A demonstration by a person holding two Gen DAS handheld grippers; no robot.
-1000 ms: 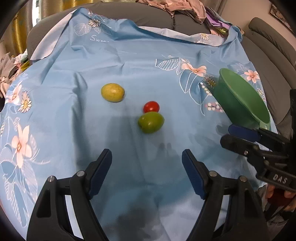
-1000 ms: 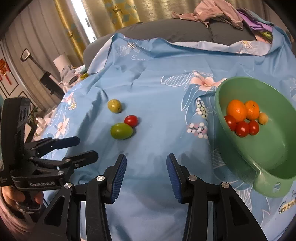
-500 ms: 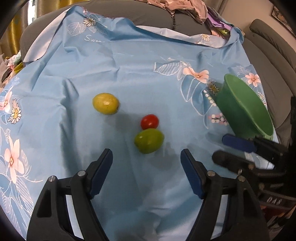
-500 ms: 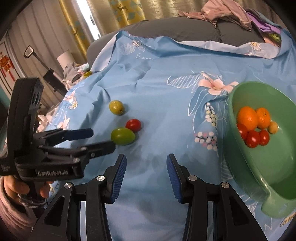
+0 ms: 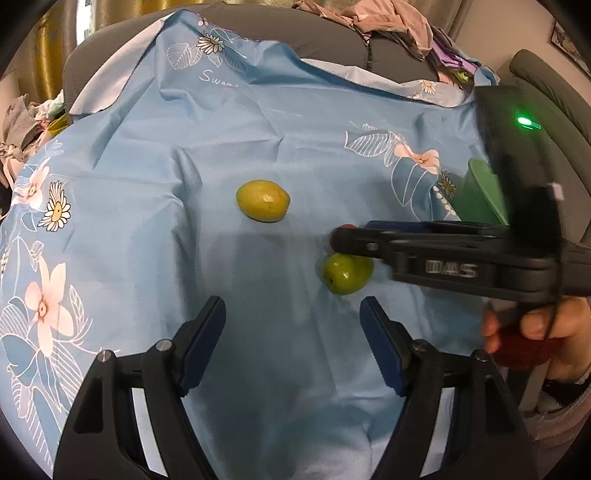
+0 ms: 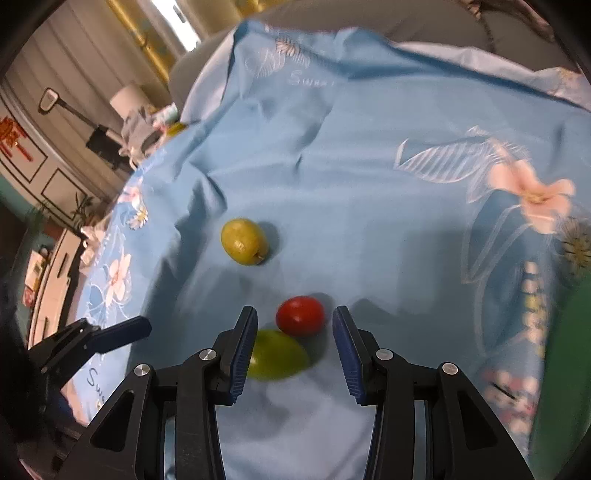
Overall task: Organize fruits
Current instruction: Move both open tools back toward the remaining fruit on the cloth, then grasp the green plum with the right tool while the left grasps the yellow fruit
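A red tomato [image 6: 301,315] lies on the blue flowered cloth [image 6: 369,166], touching a green fruit [image 6: 277,354] just in front of it. My right gripper [image 6: 294,315] is open, its blue pads standing either side of the tomato without touching it. A yellow-green fruit [image 6: 244,246] lies apart, farther back on the left. In the left wrist view the right gripper [image 5: 343,236] reaches in from the right and hides most of the tomato [image 5: 347,225], above the green fruit [image 5: 346,273]. My left gripper [image 5: 293,332] is open and empty, short of the fruits.
The green bowl [image 5: 476,195] sits at the right, largely hidden behind the right gripper's body; its edge [image 6: 569,350] shows blurred. A hand [image 5: 532,328] holds the right gripper's handle. The left gripper [image 6: 110,332] is at lower left. Clothes are piled on the sofa back [image 5: 369,22].
The right gripper swung left and down, from near the bowl to astride the tomato. The bowl slid to the edge of its view. The left gripper drifted slightly; both kept their openings.
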